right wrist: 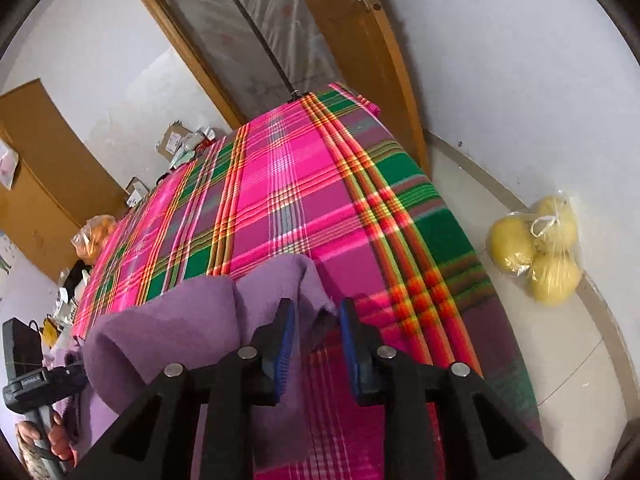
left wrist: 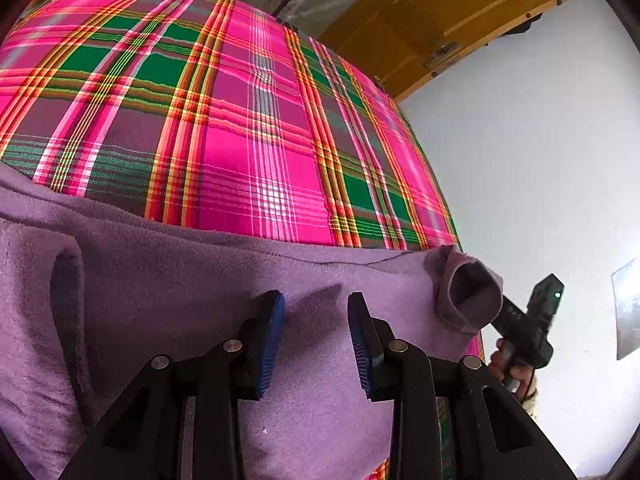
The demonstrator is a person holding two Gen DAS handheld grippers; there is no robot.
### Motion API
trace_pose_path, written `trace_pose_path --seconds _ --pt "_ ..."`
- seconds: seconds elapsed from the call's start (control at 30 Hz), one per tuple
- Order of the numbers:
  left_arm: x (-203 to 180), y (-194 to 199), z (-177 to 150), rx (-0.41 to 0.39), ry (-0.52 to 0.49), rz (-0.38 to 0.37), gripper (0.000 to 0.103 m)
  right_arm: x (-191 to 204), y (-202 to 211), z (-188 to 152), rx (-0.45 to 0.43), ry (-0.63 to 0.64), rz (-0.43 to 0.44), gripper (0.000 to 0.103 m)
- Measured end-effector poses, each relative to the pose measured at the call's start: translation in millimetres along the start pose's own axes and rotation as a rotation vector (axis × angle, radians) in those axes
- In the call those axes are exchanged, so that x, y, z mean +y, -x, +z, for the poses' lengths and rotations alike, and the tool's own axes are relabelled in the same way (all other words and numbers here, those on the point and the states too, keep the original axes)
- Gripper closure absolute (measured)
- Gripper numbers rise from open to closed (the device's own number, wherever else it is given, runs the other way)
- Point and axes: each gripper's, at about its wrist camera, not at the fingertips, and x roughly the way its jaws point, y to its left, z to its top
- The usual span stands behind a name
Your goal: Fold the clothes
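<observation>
we are folding a purple fleece garment [left wrist: 180,264] lying along the near edge of a bed under a plaid blanket [left wrist: 224,120]. our left gripper [left wrist: 316,344] is hovering parted over it, gripping nothing. our right gripper [right wrist: 318,344] is standing parted at the sleeve cuff [right wrist: 296,280], pads not pressing; most folding looks still ahead.

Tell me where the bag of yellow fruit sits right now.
In the right wrist view, the bag of yellow fruit lies on the floor at the right, beside the plaid-covered bed, near the wall.
</observation>
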Motion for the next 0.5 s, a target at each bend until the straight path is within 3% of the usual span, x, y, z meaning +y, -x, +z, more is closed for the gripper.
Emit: trace_pose_path --seconds 0.1,0.13,0.17,0.2,0.33,0.5 --pt "1 1 0 0.0 0.0 0.001 0.069 7 -6 4 0.009 0.028 0.002 0.078" --pt "1 2 -1 -0.001 0.0 0.001 0.069 10 -8 5 0.012 0.038 0.003 0.081" --pt "1 3 -1 -0.002 0.0 0.001 0.069 12 -10 6 0.015 0.048 0.004 0.093" --pt "1 4 -1 -0.003 0.0 0.0 0.069 13 -8 4 0.014 0.057 0.01 0.096" --pt "1 4 -1 -0.001 0.002 -0.002 0.069 0 12 11 -0.059 0.02 -0.021 0.097" --pt "1 5 0 0.001 -0.001 -0.001 0.069 -8 15 23 -0.074 0.026 -0.071 0.097"
